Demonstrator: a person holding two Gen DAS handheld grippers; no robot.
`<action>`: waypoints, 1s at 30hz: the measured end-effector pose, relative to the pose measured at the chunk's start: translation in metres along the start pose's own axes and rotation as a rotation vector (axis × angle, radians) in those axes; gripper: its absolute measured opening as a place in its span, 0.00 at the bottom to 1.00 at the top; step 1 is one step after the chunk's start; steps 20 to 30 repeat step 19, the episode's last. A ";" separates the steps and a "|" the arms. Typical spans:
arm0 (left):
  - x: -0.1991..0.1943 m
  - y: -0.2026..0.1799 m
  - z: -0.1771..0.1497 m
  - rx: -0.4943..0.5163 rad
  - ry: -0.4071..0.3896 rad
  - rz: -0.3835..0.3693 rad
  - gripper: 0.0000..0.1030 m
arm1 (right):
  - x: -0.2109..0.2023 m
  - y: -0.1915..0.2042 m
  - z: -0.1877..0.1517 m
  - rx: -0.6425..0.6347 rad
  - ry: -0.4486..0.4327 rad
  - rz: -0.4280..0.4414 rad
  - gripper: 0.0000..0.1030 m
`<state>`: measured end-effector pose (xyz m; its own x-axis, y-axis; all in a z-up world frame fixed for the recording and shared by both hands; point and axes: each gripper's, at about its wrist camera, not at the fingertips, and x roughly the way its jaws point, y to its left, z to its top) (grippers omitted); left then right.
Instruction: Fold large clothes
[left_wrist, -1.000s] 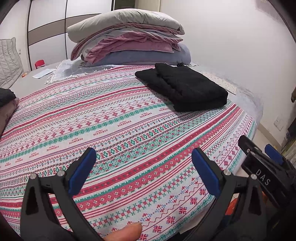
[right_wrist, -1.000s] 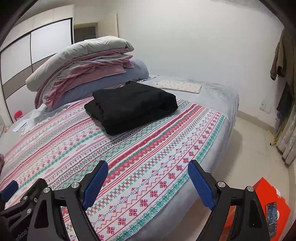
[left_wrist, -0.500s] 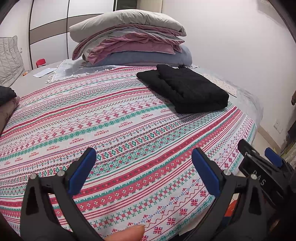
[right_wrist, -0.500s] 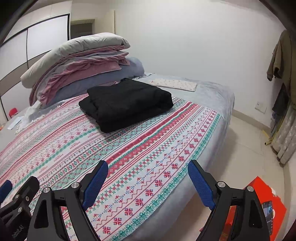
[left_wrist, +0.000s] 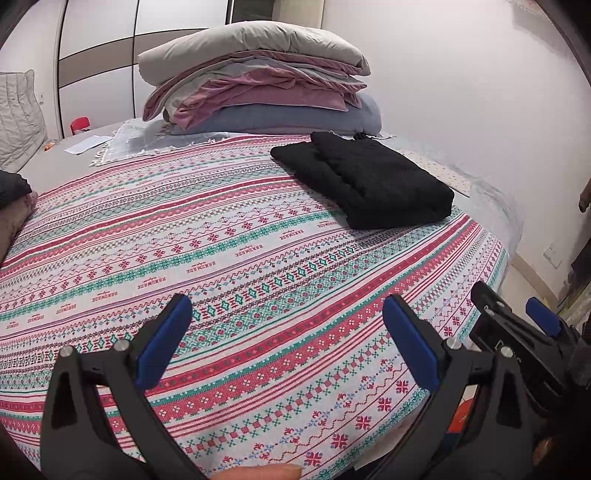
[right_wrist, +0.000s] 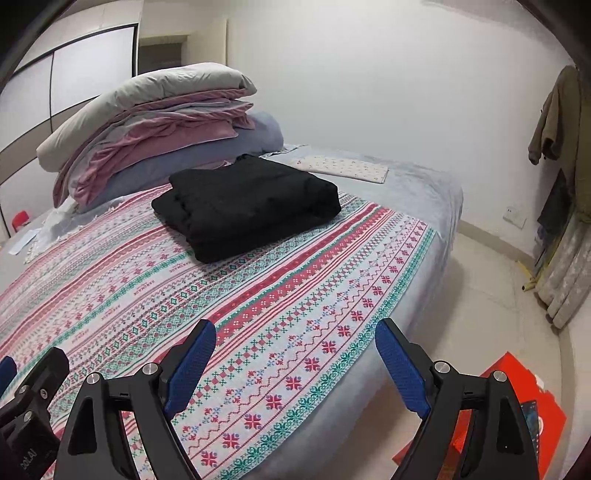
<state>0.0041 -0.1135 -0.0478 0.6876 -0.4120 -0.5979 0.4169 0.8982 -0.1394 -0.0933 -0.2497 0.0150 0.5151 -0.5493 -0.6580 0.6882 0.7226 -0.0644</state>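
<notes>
A folded black garment (left_wrist: 369, 184) lies on a patterned bedspread (left_wrist: 229, 258) of red, green and white bands that covers a bed (right_wrist: 436, 206) with a grey sheet. It sits well ahead of both grippers, up and to the right of the left gripper (left_wrist: 284, 332) and up and slightly left of the right gripper (right_wrist: 295, 354). Just behind the garment rises a stack of folded bedding (left_wrist: 258, 88) in grey, pink and blue, and beside it, near the white wall (right_wrist: 369, 81), lies a small dotted white cloth (right_wrist: 343, 168).

Both grippers hover over the near part of the bedspread with their blue-padded fingers spread wide and nothing between them. The right gripper shows at the right edge of the left wrist view, just beside the left one.

Between the grippers and the garment the bedspread lies flat and bare. To the right of the right gripper the bed's edge drops to a pale floor (right_wrist: 480, 295), where a red box (right_wrist: 517, 406) stands close by and clothes (right_wrist: 554, 122) hang on the far wall. A wardrobe (left_wrist: 103, 55) with sliding doors stands beyond the bedding.
</notes>
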 end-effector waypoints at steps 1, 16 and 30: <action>-0.001 0.000 0.000 0.002 -0.002 -0.001 0.99 | 0.000 0.000 0.000 0.001 -0.001 -0.002 0.87; -0.006 -0.004 0.002 0.013 -0.021 -0.011 0.99 | -0.002 0.000 0.000 -0.001 -0.006 -0.006 0.87; -0.008 -0.004 0.002 0.015 -0.027 -0.016 0.99 | -0.002 -0.001 0.000 0.001 -0.008 -0.007 0.87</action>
